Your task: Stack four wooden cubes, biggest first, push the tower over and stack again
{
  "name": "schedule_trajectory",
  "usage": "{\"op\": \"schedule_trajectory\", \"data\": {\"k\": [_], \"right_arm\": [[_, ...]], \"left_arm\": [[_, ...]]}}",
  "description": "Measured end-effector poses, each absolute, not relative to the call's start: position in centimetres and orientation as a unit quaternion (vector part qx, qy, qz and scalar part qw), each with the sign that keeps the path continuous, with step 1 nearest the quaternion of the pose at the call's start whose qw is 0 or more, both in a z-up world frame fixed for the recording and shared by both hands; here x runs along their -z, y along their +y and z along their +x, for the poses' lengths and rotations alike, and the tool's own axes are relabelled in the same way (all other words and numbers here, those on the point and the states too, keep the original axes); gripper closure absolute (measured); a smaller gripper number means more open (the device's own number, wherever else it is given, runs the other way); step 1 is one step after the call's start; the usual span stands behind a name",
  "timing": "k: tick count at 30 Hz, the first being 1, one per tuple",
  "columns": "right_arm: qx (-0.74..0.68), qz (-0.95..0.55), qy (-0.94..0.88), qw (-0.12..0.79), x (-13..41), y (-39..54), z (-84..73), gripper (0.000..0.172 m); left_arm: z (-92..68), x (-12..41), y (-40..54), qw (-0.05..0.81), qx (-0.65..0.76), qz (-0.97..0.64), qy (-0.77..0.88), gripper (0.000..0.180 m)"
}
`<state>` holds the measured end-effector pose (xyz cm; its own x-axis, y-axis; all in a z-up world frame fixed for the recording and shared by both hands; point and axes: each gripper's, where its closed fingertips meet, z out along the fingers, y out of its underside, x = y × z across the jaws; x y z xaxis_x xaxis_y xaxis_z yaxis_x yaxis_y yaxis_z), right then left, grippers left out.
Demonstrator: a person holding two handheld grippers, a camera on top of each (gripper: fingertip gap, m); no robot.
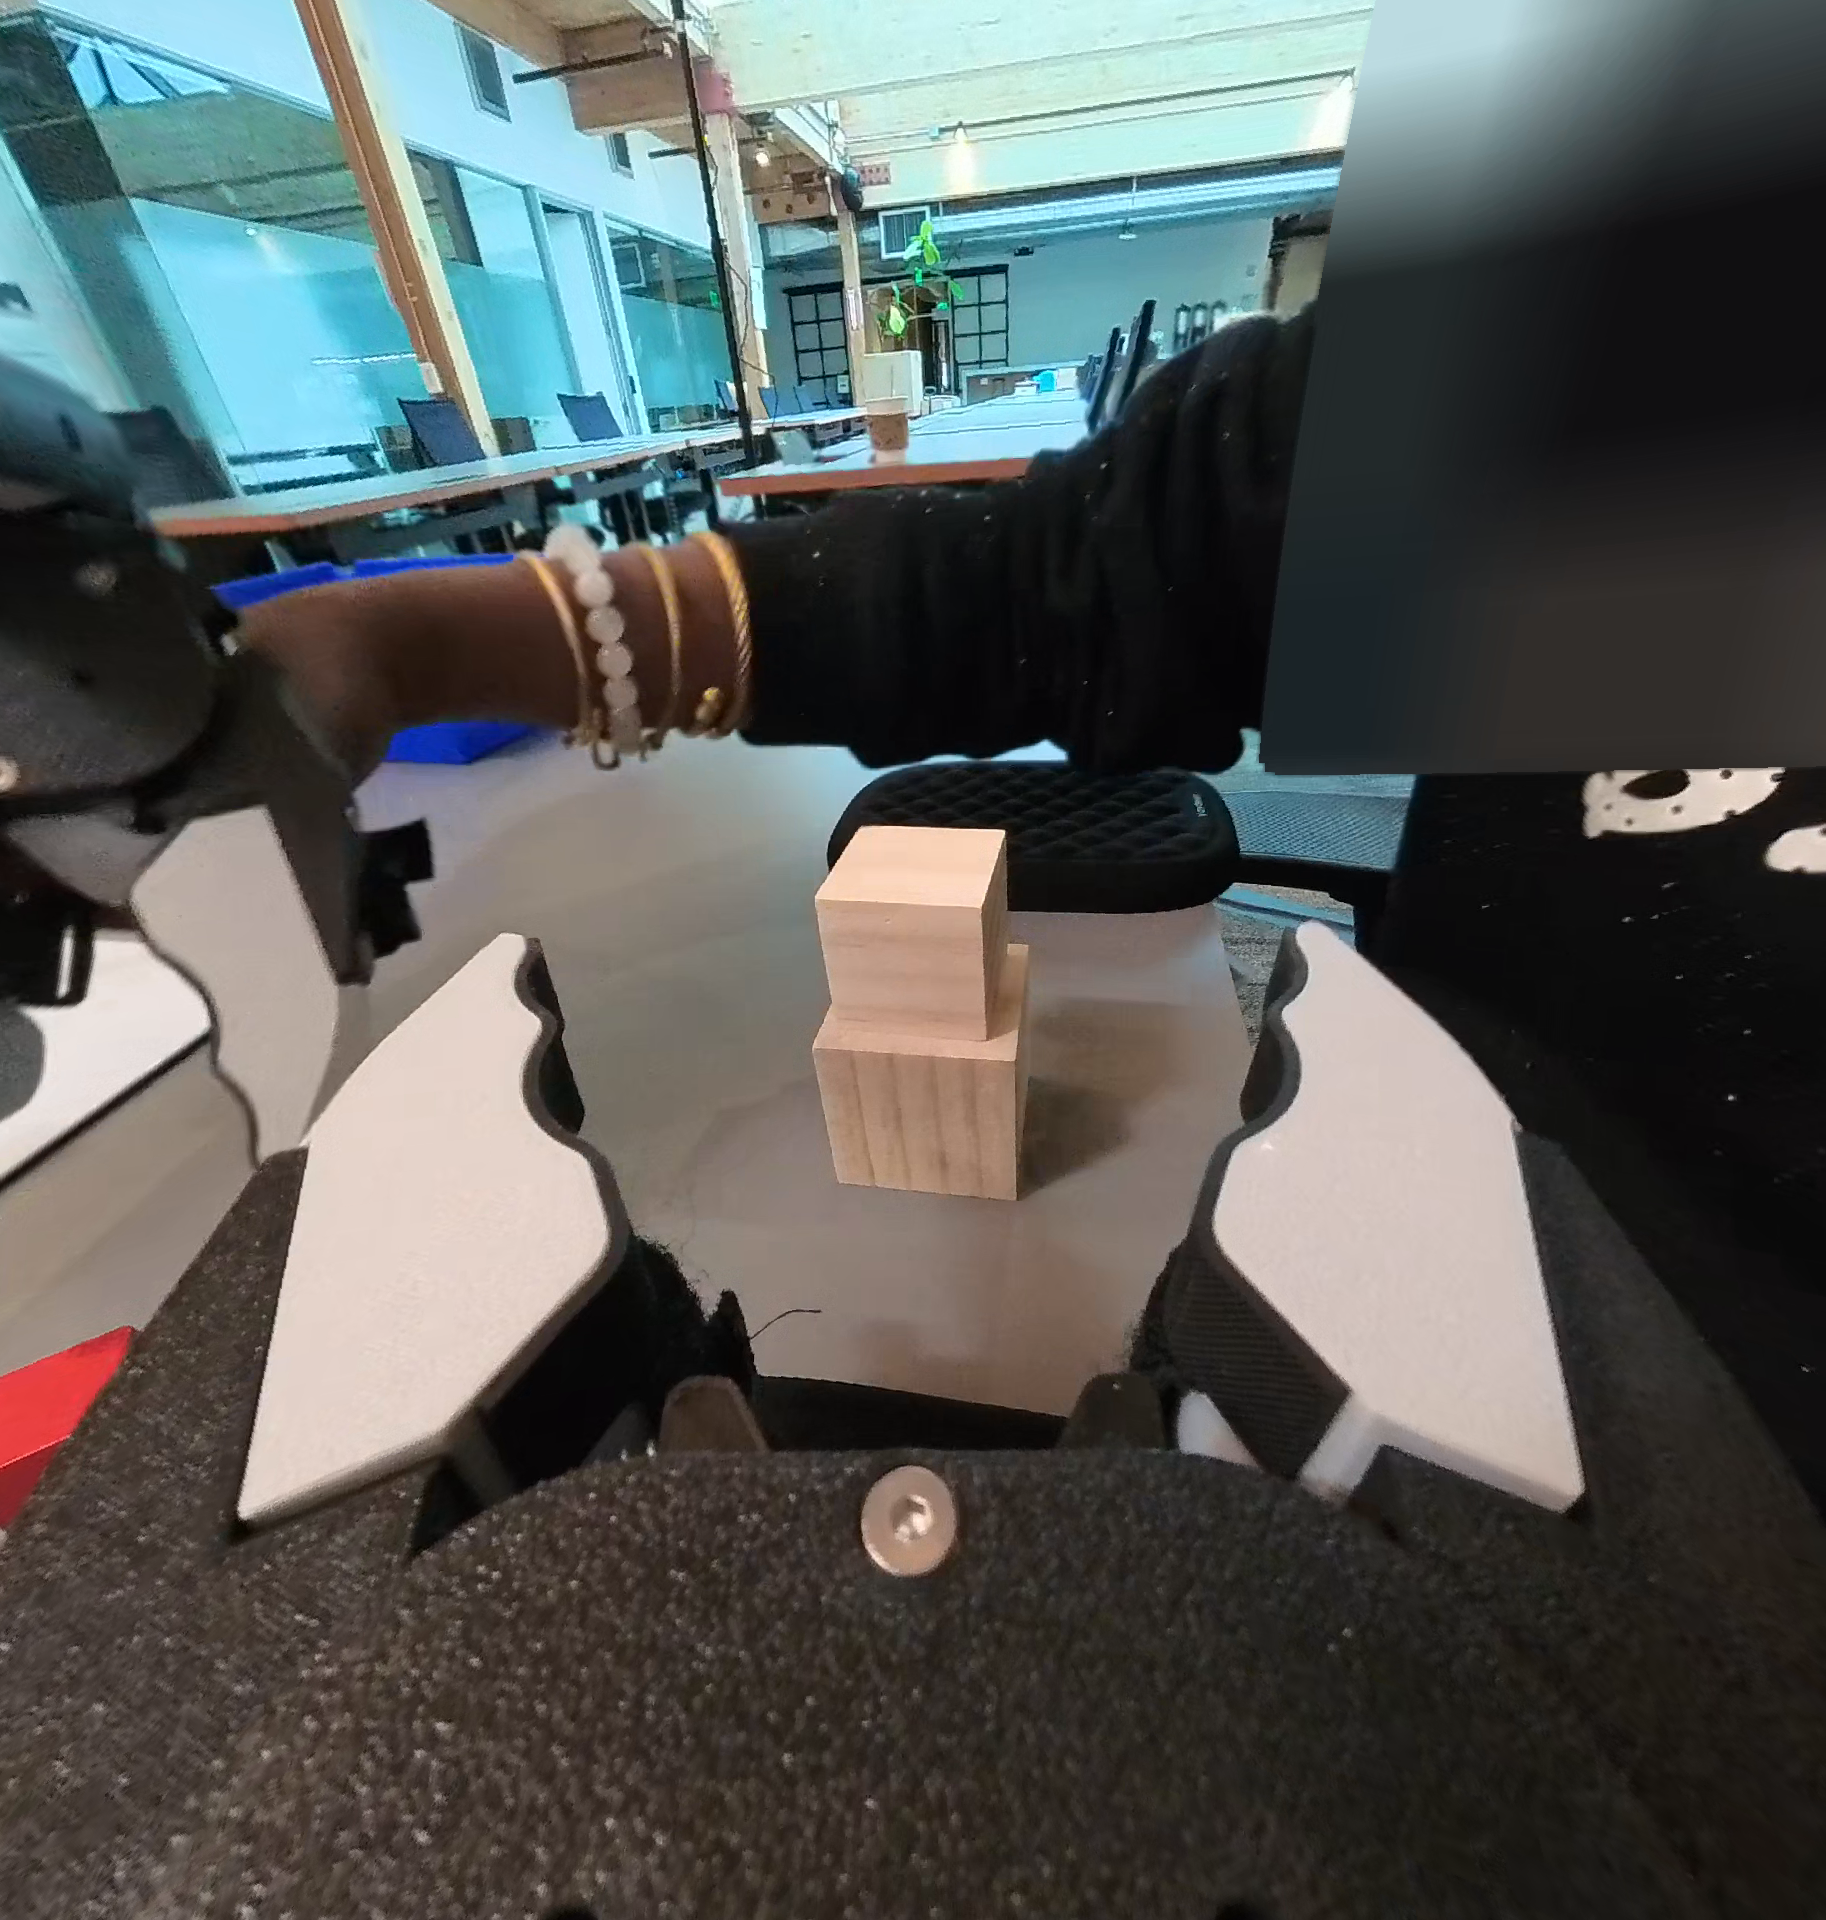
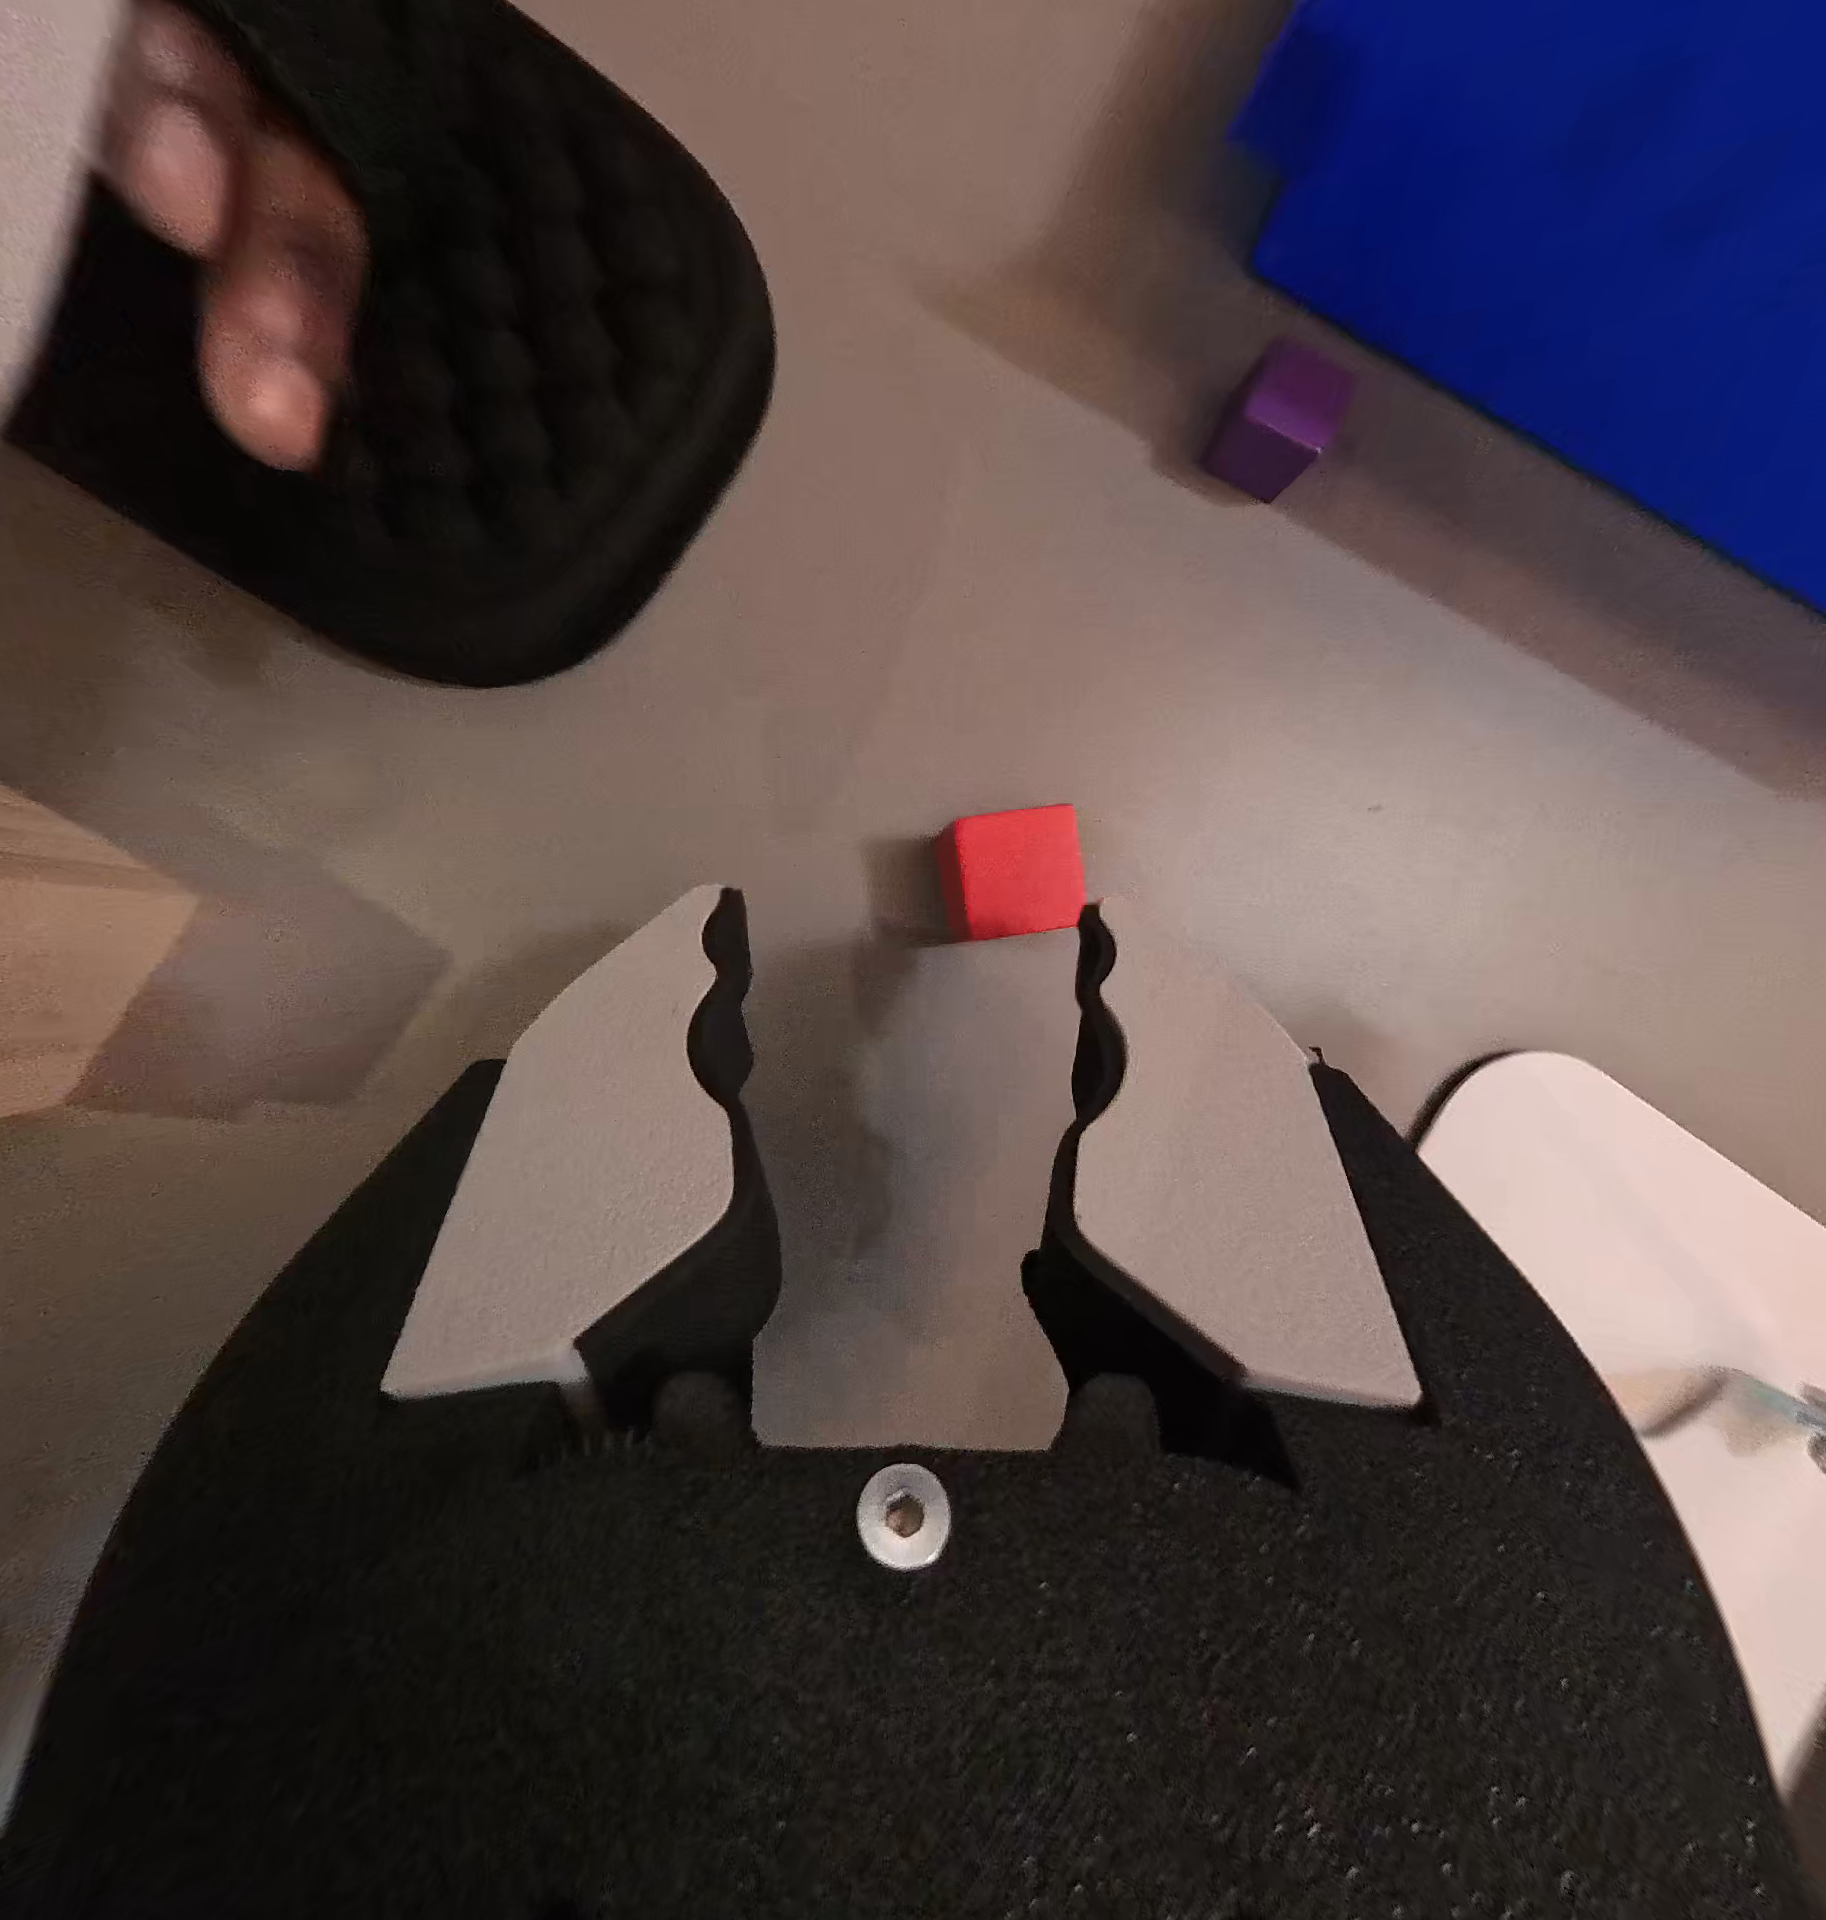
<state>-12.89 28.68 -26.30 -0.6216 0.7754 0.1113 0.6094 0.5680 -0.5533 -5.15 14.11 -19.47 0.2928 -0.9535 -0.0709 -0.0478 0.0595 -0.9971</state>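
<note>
Red cube [image 2: 1011, 871] lies on the grey tabletop [image 2: 992, 675] just past the right gripper [image 2: 914, 914], whose fingers stand apart and empty, one tip at the cube's near corner. Left gripper [image 1: 914, 997], spread wide and holding nothing, faces two stacked wooden blocks [image 1: 914, 1029]. Around: purple cube [image 2: 1278, 421], blue bin [image 2: 1615, 260], black quilted pad [image 2: 493, 416]; open office beyond.

An open-plan office: long desks [image 1: 919, 457], office chairs [image 1: 441, 431], glass-walled rooms [image 1: 265, 301].
</note>
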Motion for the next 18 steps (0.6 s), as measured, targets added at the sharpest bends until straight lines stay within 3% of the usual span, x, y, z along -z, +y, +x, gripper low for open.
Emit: {"op": "schedule_trajectory", "data": {"k": [12,14,18], "right_arm": [[-0.257,-0.39,-0.871,0.154,29.1,29.8,-15.3,0.13],[-0.257,-0.393,-0.867,0.166,29.0,30.0,-15.5,0.144],[-0.259,-0.427,-0.842,0.204,26.8,30.3,-15.4,0.145]], "left_arm": [[-5.2,19.4,14.0,0.576,0.395,-0.558,0.447,0.055],[-5.2,19.4,14.0,0.577,0.395,-0.558,0.447,0.055],[-5.2,19.4,14.0,0.577,0.396,-0.558,0.446,0.055]]}}
